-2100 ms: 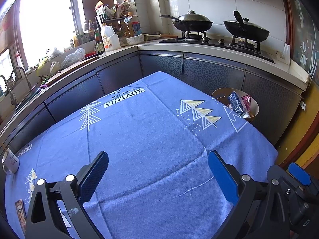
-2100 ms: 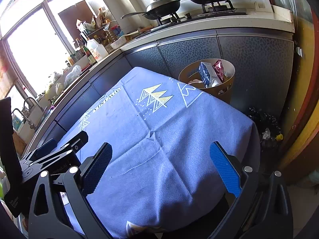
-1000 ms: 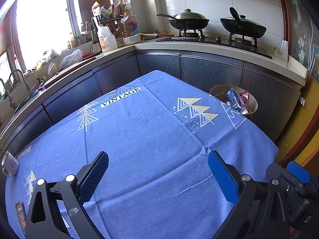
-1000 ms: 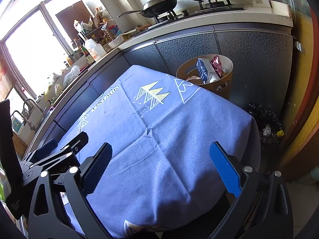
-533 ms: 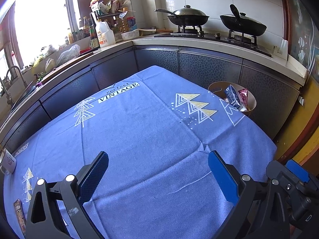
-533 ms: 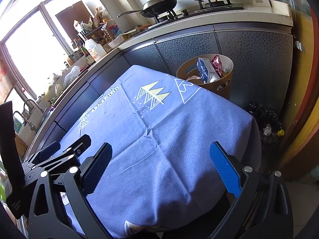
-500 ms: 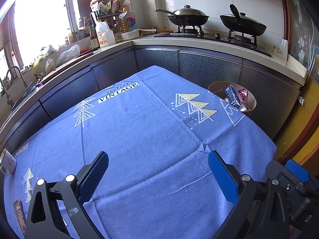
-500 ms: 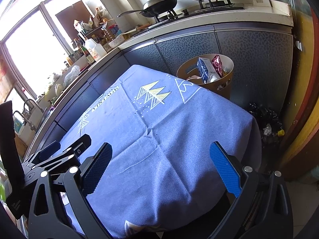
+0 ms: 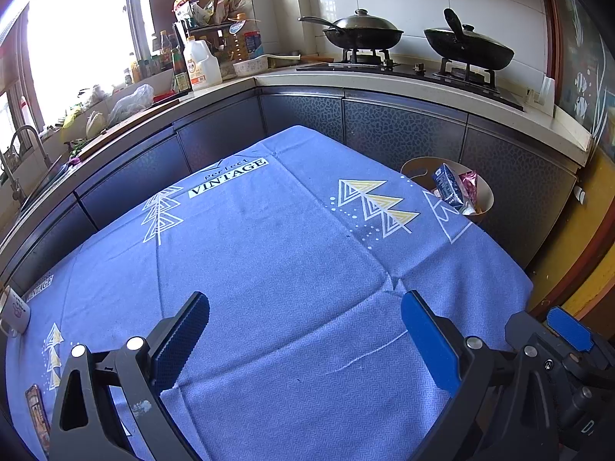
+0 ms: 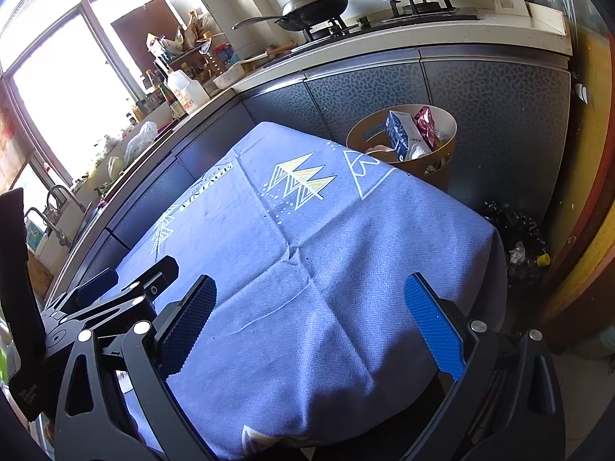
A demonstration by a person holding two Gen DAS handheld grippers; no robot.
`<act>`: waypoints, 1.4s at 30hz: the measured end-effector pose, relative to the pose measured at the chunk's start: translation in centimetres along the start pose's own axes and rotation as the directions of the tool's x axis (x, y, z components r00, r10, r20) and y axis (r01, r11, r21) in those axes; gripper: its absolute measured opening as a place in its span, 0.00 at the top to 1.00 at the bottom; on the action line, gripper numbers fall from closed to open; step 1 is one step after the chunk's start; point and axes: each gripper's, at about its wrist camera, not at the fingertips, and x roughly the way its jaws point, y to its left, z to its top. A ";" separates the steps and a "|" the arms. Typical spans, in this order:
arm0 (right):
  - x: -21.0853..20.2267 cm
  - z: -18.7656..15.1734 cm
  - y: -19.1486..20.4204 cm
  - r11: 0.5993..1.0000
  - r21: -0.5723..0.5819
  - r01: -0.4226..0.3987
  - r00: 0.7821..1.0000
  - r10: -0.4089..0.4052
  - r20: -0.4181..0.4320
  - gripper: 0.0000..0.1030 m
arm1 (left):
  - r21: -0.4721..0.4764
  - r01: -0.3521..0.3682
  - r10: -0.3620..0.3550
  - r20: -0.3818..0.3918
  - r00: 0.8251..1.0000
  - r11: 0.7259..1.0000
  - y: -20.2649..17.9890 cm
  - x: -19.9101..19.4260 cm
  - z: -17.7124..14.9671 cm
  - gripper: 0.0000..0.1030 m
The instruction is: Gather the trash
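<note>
A tan round waste basket (image 9: 486,196) (image 10: 446,142) stands on the floor past the table's far right corner, against the cabinets. A blue carton (image 9: 447,186) (image 10: 399,134) and a red foil wrapper (image 9: 467,182) (image 10: 424,123) stick up out of it. My left gripper (image 9: 303,330) hovers open over the near part of the blue tablecloth (image 9: 269,269), nothing between its fingers. My right gripper (image 10: 311,315) is open and empty too, over the table's near right side (image 10: 307,249). The left gripper's body (image 10: 115,296) shows at the left of the right wrist view.
A white mug (image 9: 13,313) and a small card-like thing (image 9: 36,409) lie at the table's left edge. Dark litter (image 10: 519,238) sits on the floor right of the table. Counters with pans (image 9: 361,32), bottles (image 9: 200,63) and a sink tap (image 9: 23,146) wrap around behind.
Both grippers stay open and empty. The views have shifted only slightly, drifting a little over the table; nothing was picked up or let go.
</note>
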 end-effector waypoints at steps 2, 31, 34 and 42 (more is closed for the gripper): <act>0.1 0.0 0.1 1.000 0.000 0.000 1.000 0.000 0.000 0.06 | -0.001 0.003 -0.003 -0.002 1.000 1.000 0.0 0.1 0.0 0.04; 2.8 0.6 0.8 0.999 -0.023 0.024 0.999 -0.025 -0.046 0.06 | -0.031 0.015 -0.016 -0.041 0.999 0.999 1.9 2.5 0.0 0.04; 3.2 0.7 0.9 0.999 -0.024 0.027 0.998 -0.028 -0.053 0.06 | -0.033 0.017 -0.018 -0.048 0.999 0.999 2.1 2.9 0.0 0.04; 4.1 0.9 1.3 0.999 -0.036 0.038 0.997 -0.040 -0.061 0.06 | -0.049 0.020 -0.023 -0.069 0.997 0.999 2.7 4.0 0.1 0.04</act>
